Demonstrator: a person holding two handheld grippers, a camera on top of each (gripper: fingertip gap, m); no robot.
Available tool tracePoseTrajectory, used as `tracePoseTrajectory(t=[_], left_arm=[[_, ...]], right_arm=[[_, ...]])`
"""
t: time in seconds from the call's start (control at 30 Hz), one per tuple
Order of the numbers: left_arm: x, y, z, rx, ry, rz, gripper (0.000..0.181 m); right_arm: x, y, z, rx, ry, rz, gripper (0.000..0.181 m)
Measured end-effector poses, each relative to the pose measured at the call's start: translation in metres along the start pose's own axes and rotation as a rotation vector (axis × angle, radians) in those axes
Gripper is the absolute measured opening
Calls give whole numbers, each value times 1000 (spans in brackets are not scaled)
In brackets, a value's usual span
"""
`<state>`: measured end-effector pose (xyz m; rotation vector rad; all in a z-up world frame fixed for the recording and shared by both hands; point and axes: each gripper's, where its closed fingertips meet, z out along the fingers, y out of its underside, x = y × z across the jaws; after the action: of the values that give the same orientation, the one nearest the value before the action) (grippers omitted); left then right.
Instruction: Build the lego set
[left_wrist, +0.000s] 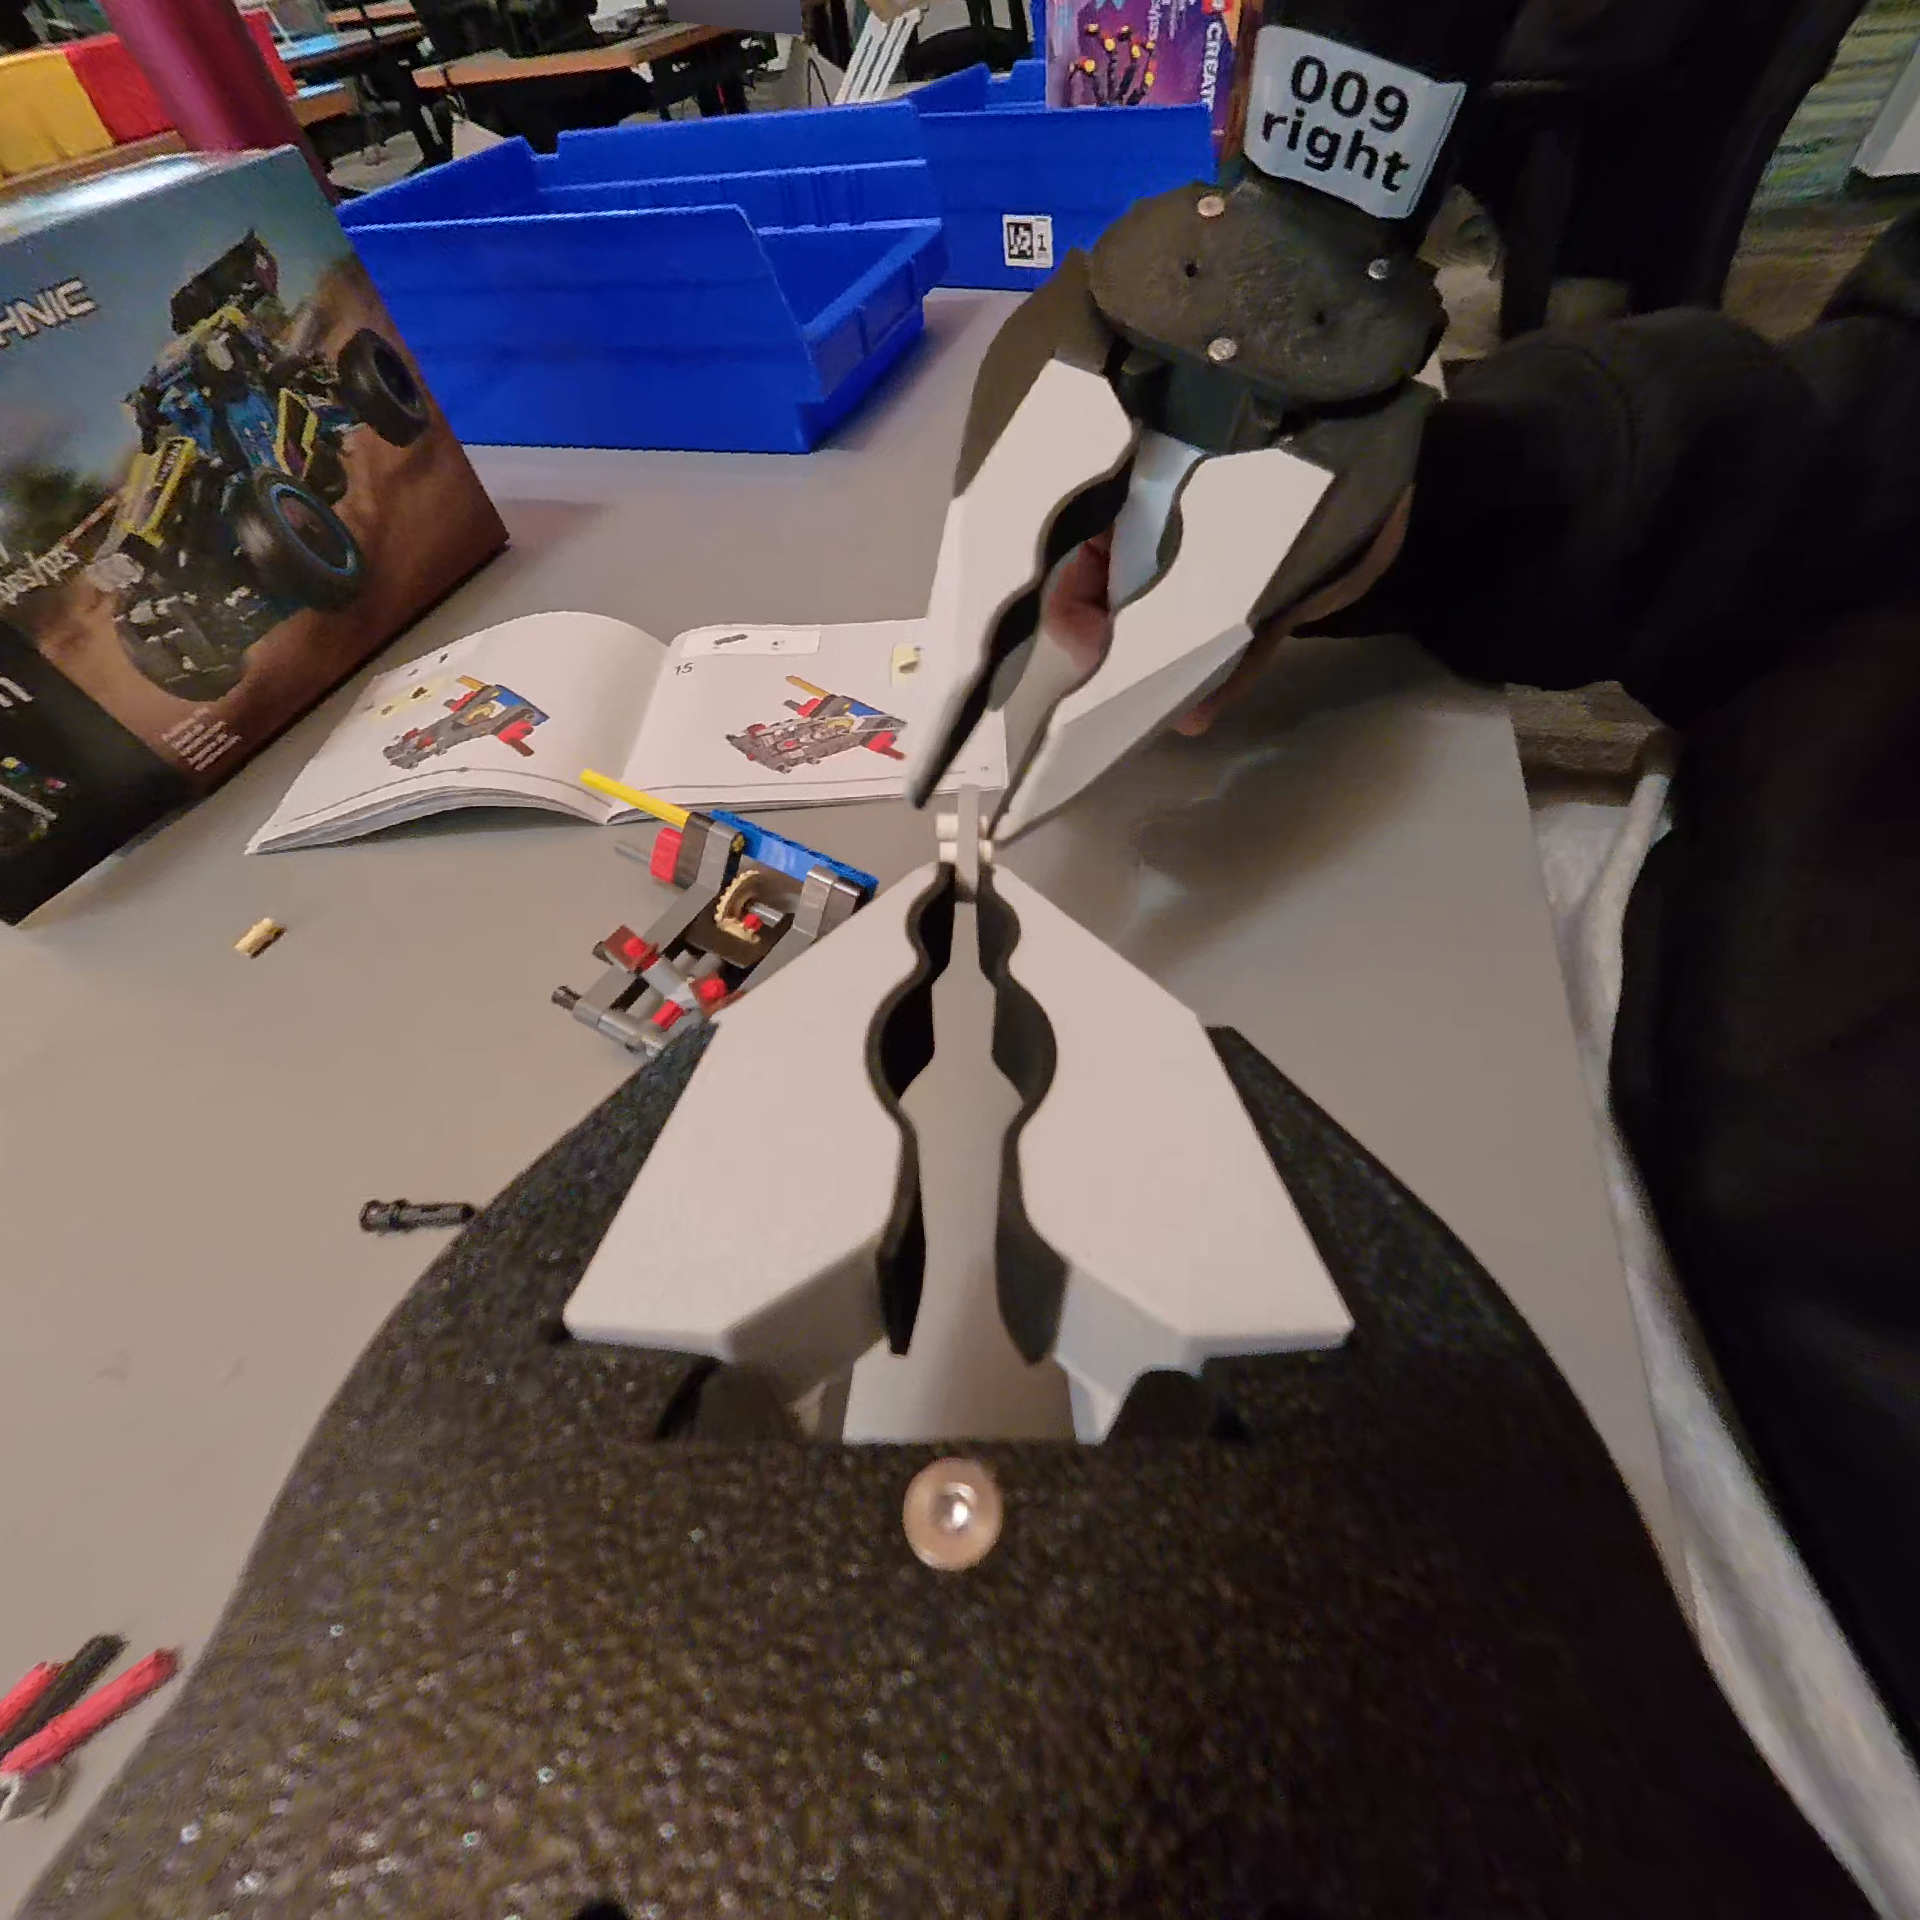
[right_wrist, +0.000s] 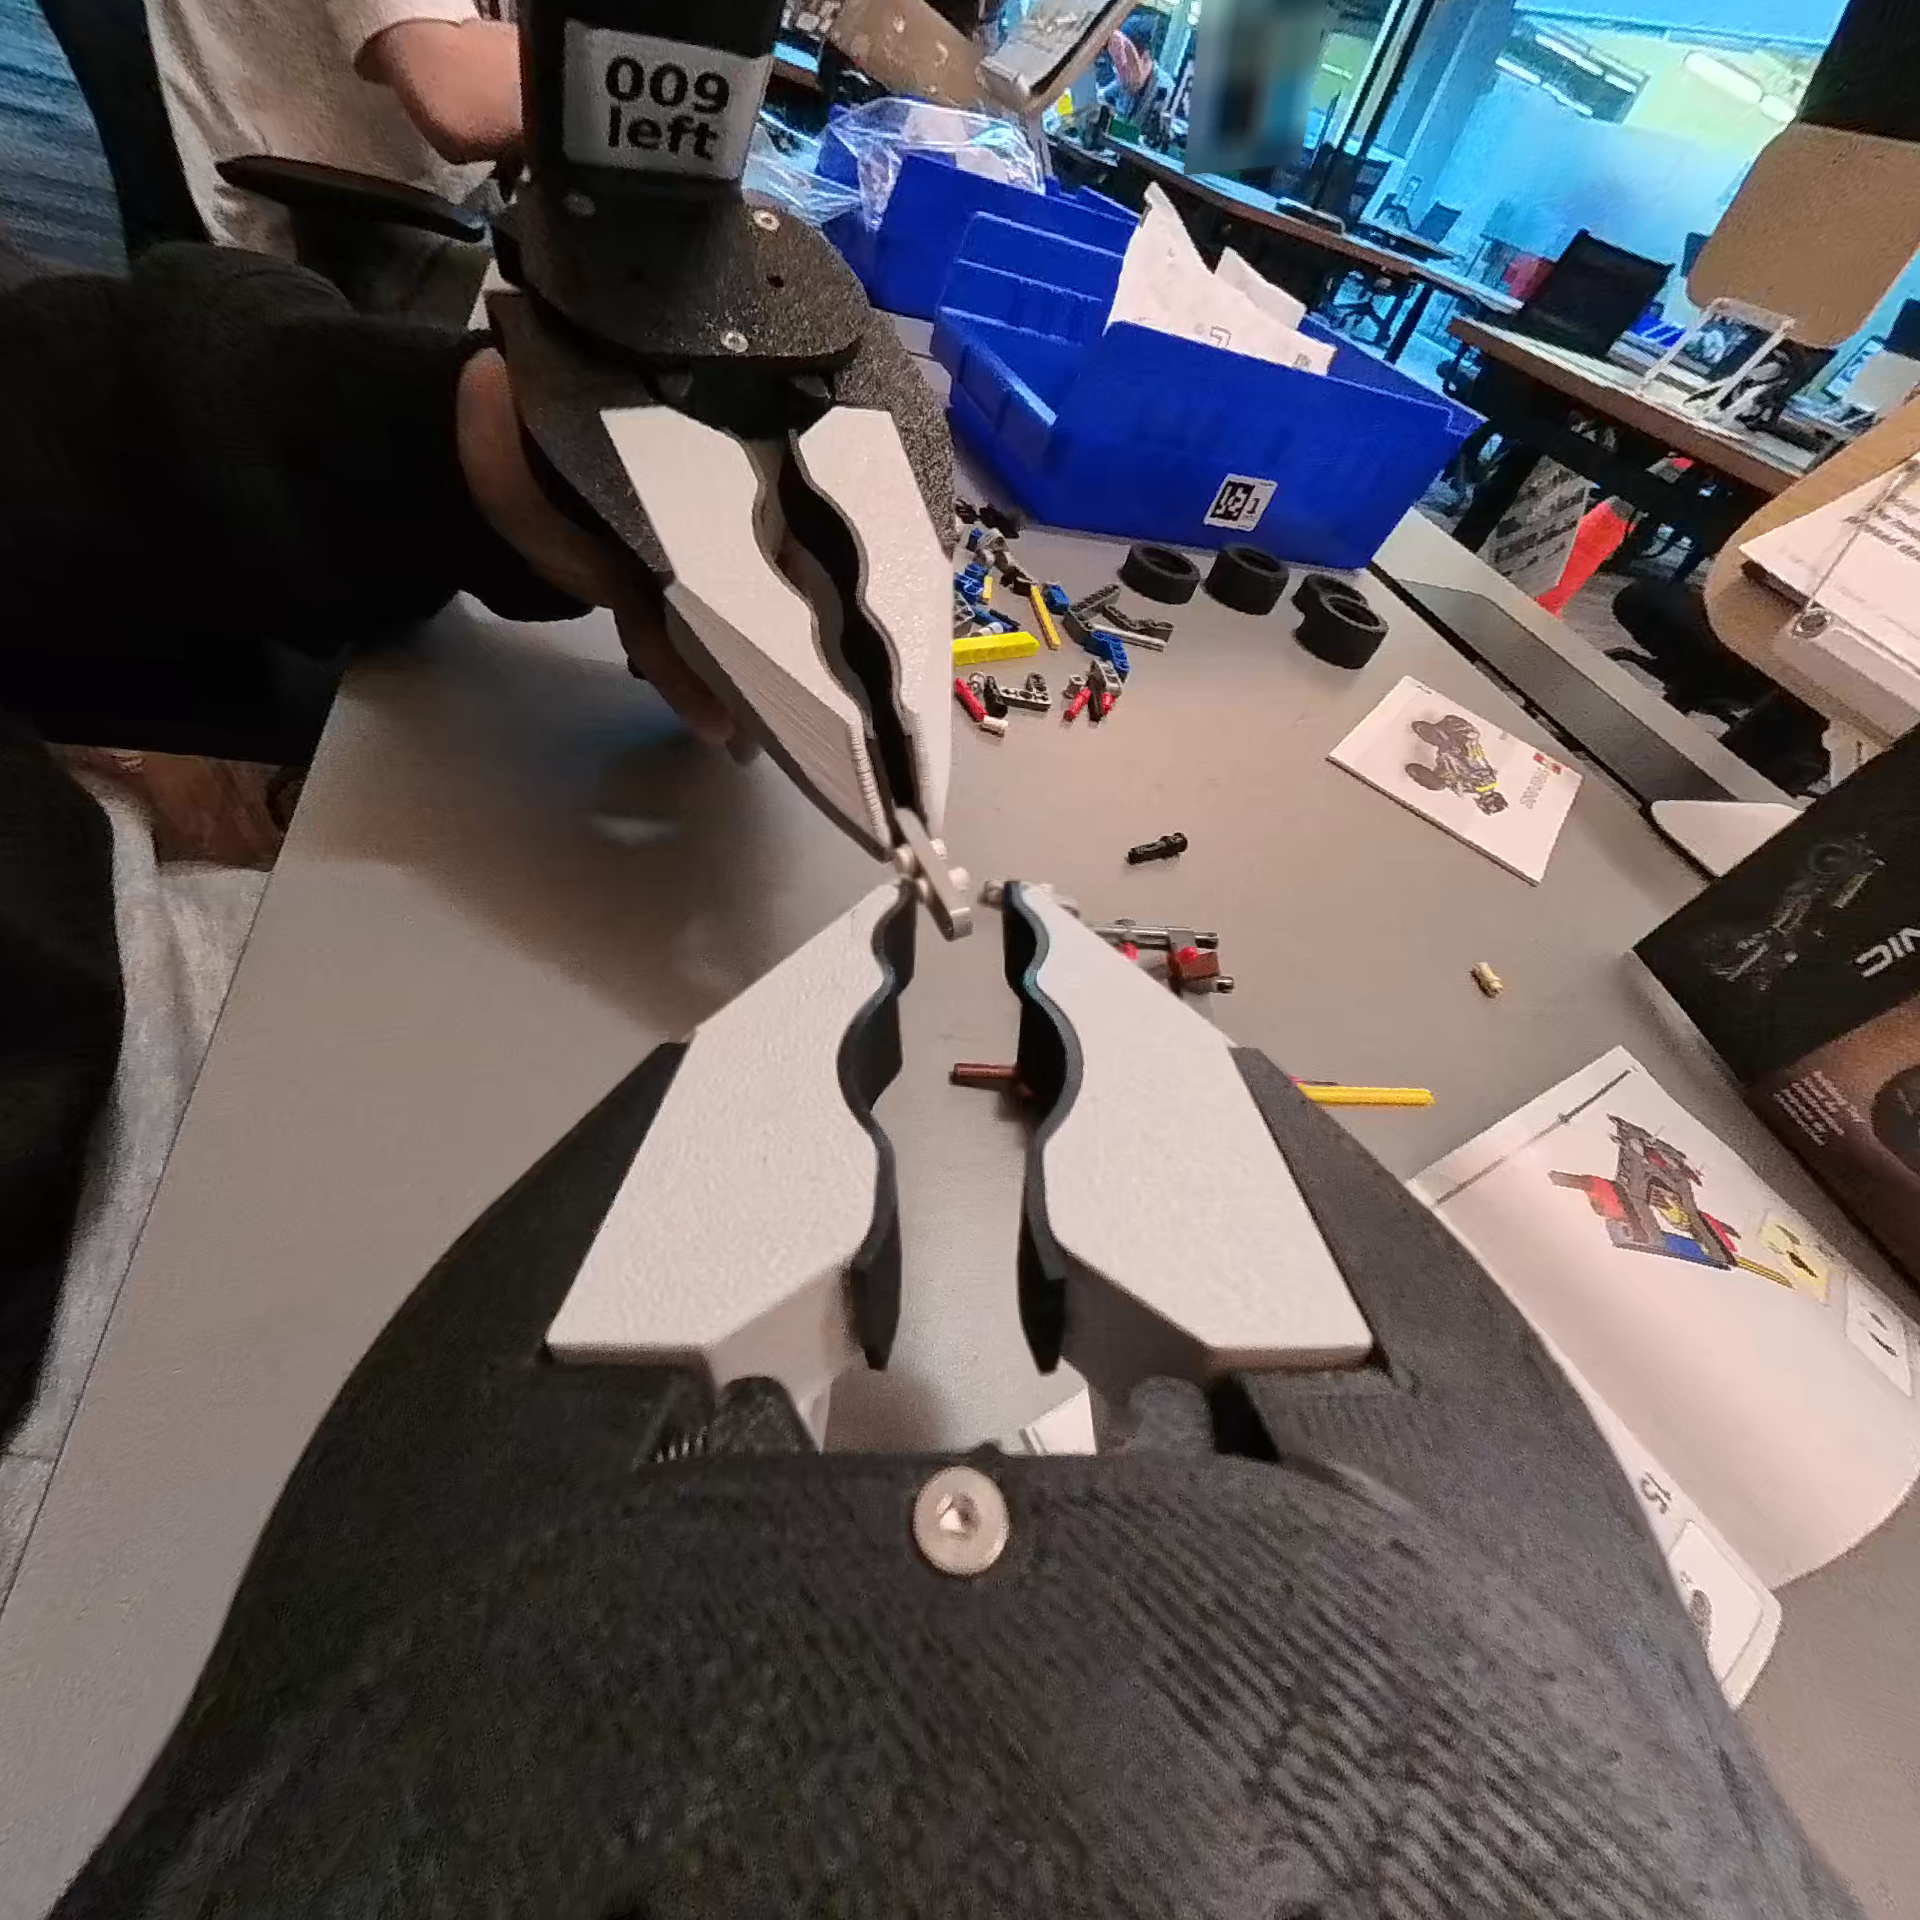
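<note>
My left gripper (left_wrist: 966, 883) is shut on a small light grey lego piece (left_wrist: 966, 831), held above the grey table (left_wrist: 1299, 987). In the right wrist view the left gripper (right_wrist: 906, 831) comes down from above, with the grey piece (right_wrist: 940, 891) sticking out of its tips. My right gripper (right_wrist: 954, 896) is open, its tips on either side of that piece; it also shows in the left wrist view (left_wrist: 961, 812). The partly built model (left_wrist: 717, 935) lies on the table left of the grippers, mostly hidden behind my right finger in the right wrist view (right_wrist: 1169, 948).
An open instruction booklet (left_wrist: 644, 717) (right_wrist: 1662, 1299) and the set's box (left_wrist: 208, 468) lie nearby. Blue bins (left_wrist: 644, 281) (right_wrist: 1195, 436) stand at the back. Loose parts (right_wrist: 1039, 634), black tyres (right_wrist: 1247, 577), a black pin (right_wrist: 1155, 850), a yellow axle (right_wrist: 1361, 1094) and a small booklet (right_wrist: 1455, 774) lie around. Only a small space, under 4 cm, lies between the two pairs of fingers.
</note>
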<state>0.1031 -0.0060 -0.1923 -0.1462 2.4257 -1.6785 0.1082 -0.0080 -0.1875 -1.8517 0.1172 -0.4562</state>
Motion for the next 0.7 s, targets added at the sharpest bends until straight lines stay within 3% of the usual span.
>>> tracePoseTrajectory(t=[0.13,0.33,0.4,0.5,0.7], left_arm=[[2,0,0,0,11,21,2],[-3,4,3,-19,-19,-11,2],[-5,9,4,-51,-35,-18,1],[-10,14,4,-82,-47,-33,1],[-14,18,2,-92,18,-225,2]], right_arm=[[-4,1,0,-7,-33,0,7],[2,5,2,-36,8,10,12],[6,7,4,-53,67,-39,20],[2,10,8,-78,83,-130,18],[4,20,15,-188,169,-460,19]])
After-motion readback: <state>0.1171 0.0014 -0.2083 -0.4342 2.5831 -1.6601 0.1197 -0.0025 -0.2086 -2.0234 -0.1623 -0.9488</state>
